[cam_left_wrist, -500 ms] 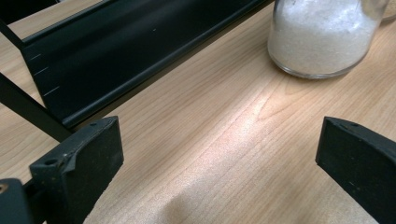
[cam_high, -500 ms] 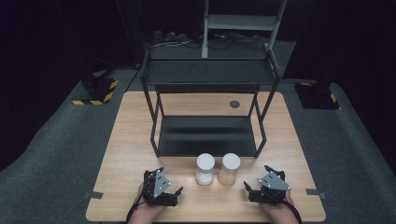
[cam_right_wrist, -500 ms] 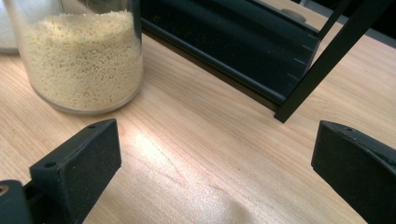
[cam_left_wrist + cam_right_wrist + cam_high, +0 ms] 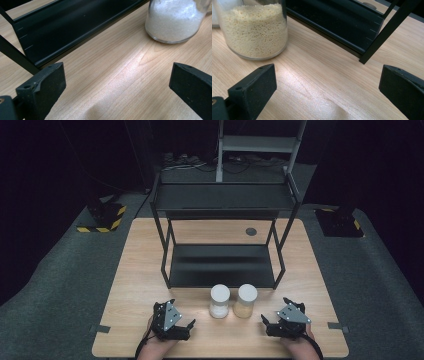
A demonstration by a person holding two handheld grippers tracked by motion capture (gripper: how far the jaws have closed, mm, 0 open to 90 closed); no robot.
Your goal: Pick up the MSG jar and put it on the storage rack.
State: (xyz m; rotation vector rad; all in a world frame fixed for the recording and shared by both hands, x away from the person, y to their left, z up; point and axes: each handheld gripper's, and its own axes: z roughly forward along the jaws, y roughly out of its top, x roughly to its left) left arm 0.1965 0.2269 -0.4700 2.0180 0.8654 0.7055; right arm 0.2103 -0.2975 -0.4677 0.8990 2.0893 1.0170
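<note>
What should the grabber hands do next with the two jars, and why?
Probably each should ease forward toward its nearer jar. The left gripper and right gripper rest wide open on the table, holding nothing. The white jar and tan jar stand just ahead, in front of the black shelf.

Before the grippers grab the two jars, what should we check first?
1. Left gripper open: ok, jaws wide apart.
2. Right gripper open: ok, holding nothing.
3. White jar and beige jar upright on the table: ok.
4. Lids shut tight: cannot tell.
5. Path from each gripper to its nearer jar free: ok, bare wood between.
6. Lower shelf of the black rack free for jars: ok.
</note>
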